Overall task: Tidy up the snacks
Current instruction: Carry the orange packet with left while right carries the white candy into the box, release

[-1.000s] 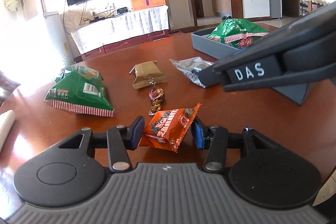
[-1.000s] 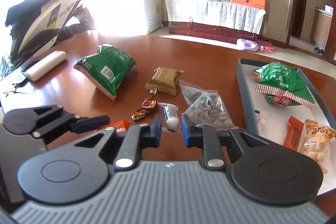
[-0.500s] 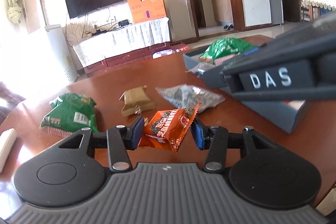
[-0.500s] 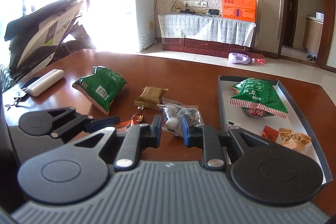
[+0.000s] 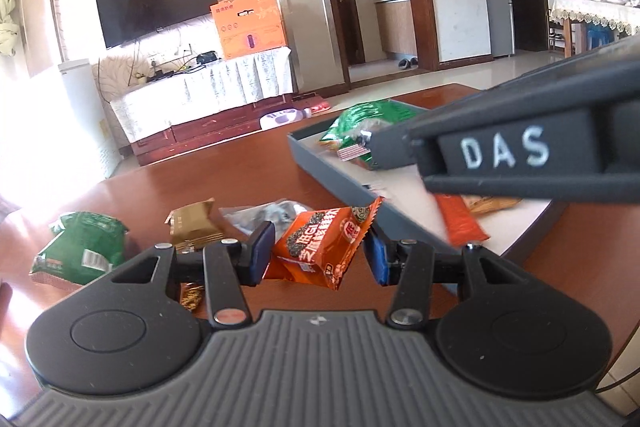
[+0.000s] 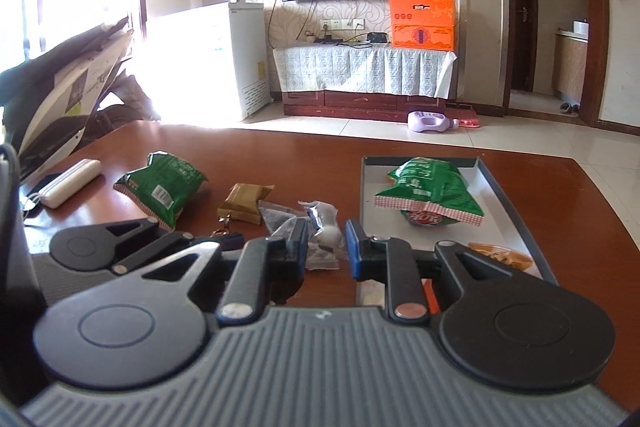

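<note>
While both grippers hang above the brown table [image 6: 520,195], each has a snack clamped. The left gripper [image 5: 320,251] pinches an orange seed packet [image 5: 320,245] between its blue pads, packet tilted and clear of the table, just short of the grey tray [image 5: 316,155]. The right gripper [image 6: 327,247] is closed nearly all the way on a small clear wrapper with a white candy [image 6: 326,241], held up at the tray's near-left edge.

In the tray: a green chip bag [image 6: 428,193] on top of a red-labelled item, an orange sachet [image 5: 460,223], and a tan snack pack [image 6: 502,257].

On the table left of the tray: a second green bag [image 6: 164,187], a gold packet [image 6: 246,201], a clear bag of dark seeds [image 5: 268,213], and a white case [image 6: 72,181] near the far-left edge.
</note>
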Demonstrator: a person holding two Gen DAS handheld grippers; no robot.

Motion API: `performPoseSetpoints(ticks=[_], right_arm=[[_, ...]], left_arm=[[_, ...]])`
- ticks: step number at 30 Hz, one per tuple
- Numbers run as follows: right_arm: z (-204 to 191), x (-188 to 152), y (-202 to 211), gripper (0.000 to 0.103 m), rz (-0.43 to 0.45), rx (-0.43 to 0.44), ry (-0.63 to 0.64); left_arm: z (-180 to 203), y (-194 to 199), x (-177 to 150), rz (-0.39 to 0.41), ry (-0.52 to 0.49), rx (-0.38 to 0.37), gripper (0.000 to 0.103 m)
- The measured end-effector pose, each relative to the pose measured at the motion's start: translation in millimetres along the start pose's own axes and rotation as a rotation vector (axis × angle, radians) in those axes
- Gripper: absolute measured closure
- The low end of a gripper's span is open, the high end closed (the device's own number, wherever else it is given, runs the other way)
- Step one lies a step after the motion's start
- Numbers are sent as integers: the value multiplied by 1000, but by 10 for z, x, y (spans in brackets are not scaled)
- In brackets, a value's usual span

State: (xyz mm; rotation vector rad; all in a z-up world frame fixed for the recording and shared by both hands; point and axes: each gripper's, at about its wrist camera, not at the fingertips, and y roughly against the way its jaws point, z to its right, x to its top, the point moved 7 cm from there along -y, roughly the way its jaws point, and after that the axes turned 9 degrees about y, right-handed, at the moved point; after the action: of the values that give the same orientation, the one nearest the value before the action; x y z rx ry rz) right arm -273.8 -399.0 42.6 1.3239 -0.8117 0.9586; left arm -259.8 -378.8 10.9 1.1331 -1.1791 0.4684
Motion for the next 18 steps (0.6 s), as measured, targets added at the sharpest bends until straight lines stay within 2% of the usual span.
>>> performPoseSetpoints(ticks=[9, 18], right_arm=[[275, 28, 162, 79, 40, -49, -45], [500, 45, 252, 79, 67, -93, -87]], left_arm=[[306, -96, 221, 7, -8, -51, 48], [447, -188, 368, 25, -31, -74, 48]])
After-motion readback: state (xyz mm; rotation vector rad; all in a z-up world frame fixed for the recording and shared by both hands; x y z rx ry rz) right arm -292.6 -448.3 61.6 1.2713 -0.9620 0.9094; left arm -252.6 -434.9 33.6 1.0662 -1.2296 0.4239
